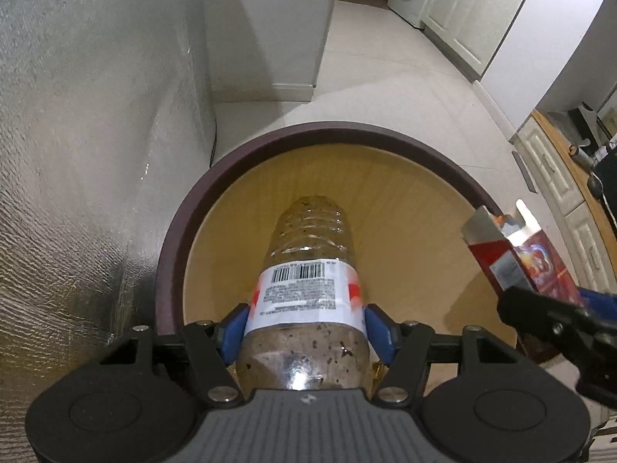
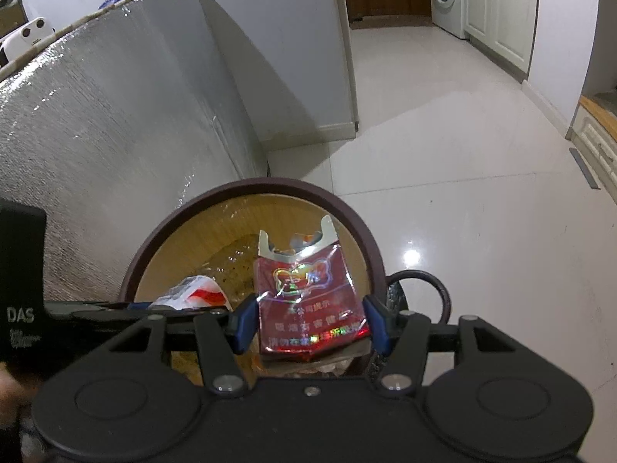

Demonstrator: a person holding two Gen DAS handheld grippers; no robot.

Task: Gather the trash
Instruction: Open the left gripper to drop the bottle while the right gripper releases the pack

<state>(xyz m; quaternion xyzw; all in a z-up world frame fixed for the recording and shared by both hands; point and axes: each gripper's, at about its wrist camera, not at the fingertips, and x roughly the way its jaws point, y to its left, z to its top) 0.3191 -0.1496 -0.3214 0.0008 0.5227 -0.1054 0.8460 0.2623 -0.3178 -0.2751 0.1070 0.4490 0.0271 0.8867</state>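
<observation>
Holding both pieces of trash over the bin (image 1: pixel 169 231), I judge each light and easily crushed. My left tool (image 1: pixel 306 324) has the empty plastic bottle (image 1: pixel 304 270) between its blue pads at the label; whether they still press I cannot tell, and the smooth wall could slip. My right tool (image 2: pixel 310 320) stands half open around the red cigarette pack (image 2: pixel 308 297); its thin card dents, so its flat sides suit best.

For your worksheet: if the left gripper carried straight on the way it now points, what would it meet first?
Probably the tan inside of the round bin. The left gripper, with the plastic bottle between its fingers, points down into the opening, and nothing visible lies in the way, though depth is hard to judge.
</observation>
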